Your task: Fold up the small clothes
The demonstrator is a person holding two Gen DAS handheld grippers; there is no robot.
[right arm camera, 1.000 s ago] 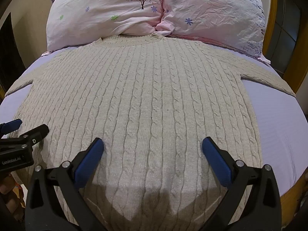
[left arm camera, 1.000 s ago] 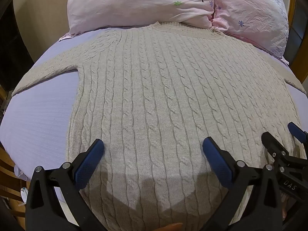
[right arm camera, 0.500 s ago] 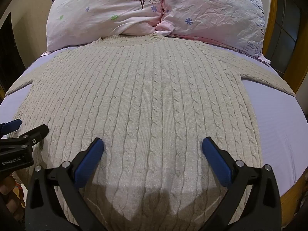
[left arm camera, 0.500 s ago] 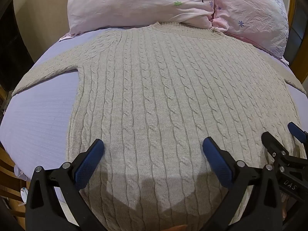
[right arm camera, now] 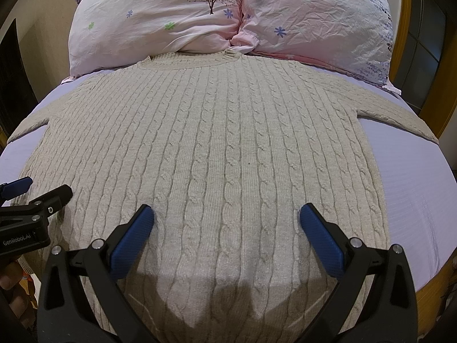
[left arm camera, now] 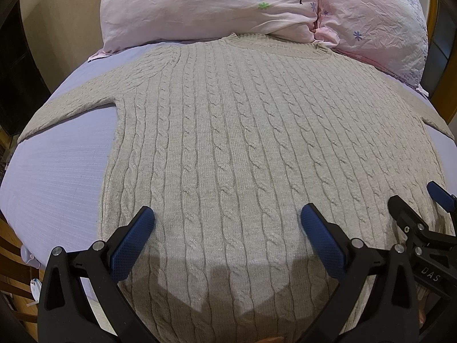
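A beige cable-knit sweater [left arm camera: 228, 143] lies flat on the bed, collar toward the pillows, sleeves spread to both sides; it also shows in the right wrist view [right arm camera: 222, 148]. My left gripper [left arm camera: 227, 223] is open and empty, hovering over the sweater's lower left part near the hem. My right gripper [right arm camera: 227, 223] is open and empty over the lower right part. The right gripper's fingers [left arm camera: 411, 214] show at the right edge of the left wrist view, and the left gripper's fingers [right arm camera: 51, 197] at the left edge of the right wrist view.
Two pink flowered pillows [left arm camera: 217, 5] [right arm camera: 314, 20] lie at the head of the bed. The lavender sheet [left arm camera: 57, 177] shows on both sides of the sweater. A wooden bed frame [right arm camera: 428, 294] runs along the right edge.
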